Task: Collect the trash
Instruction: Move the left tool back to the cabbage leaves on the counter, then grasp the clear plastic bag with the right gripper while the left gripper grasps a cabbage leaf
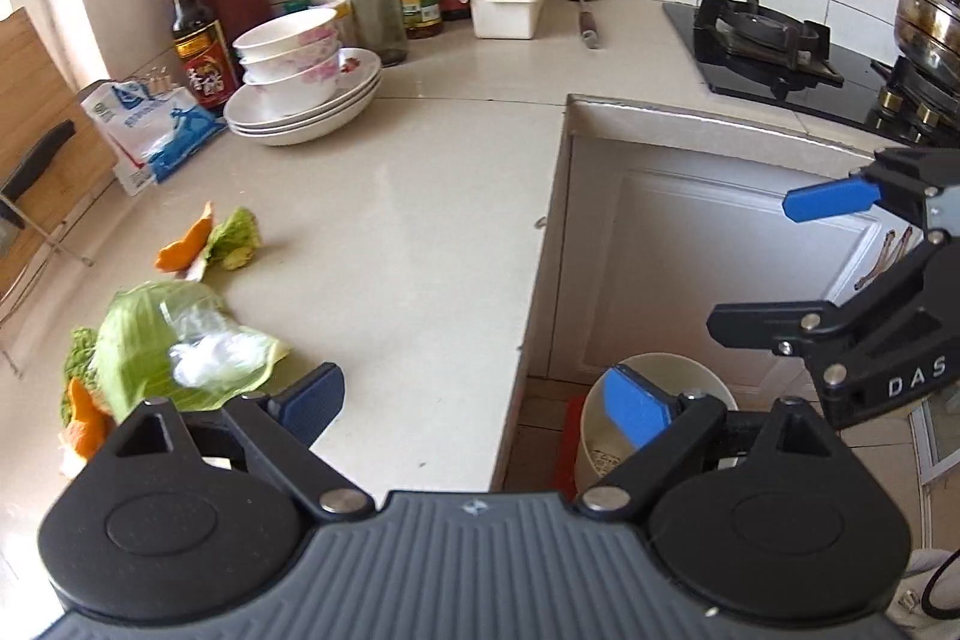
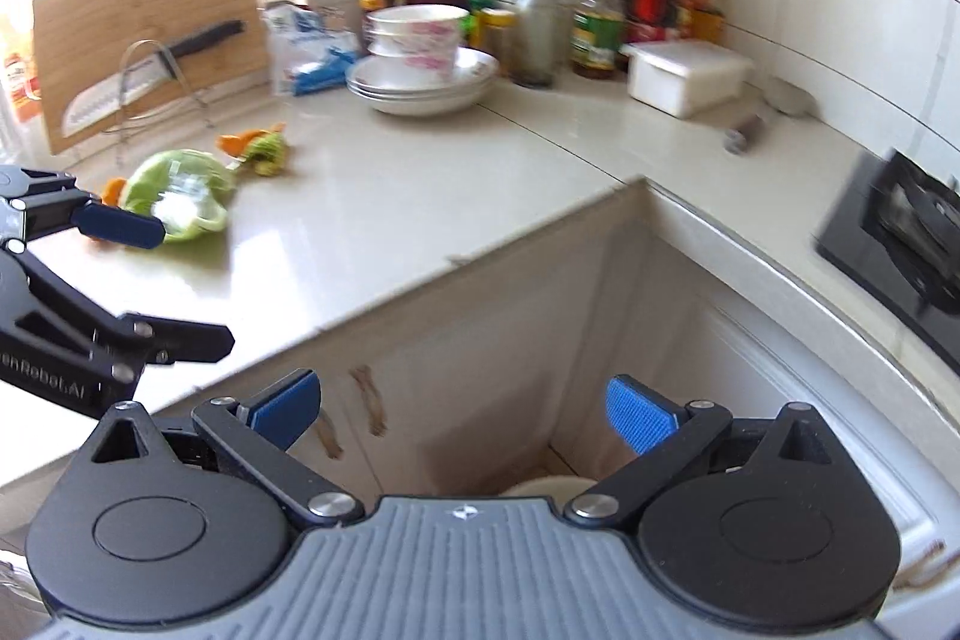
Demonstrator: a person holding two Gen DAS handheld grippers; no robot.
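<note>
Tiled kitchen corner, pale desk (image 1: 420, 196). Far left: cabbage leaf (image 1: 150, 340) with crumpled plastic film (image 1: 210, 358) on top, orange peel (image 1: 186, 244) beside; all light, limp, likely slippery; pinch bunched edges. Left gripper (image 1: 480, 406): fingers spread, empty, near the leaf. Bin (image 1: 708, 376) on floor below. Right gripper (image 2: 462, 418): fingers apart, empty.

White letters "DAS" stand on the right gripper (image 1: 780, 274) body in the left wrist view. The left gripper (image 2: 180, 280) body reads "enRobot.AI", partly cut off.
</note>
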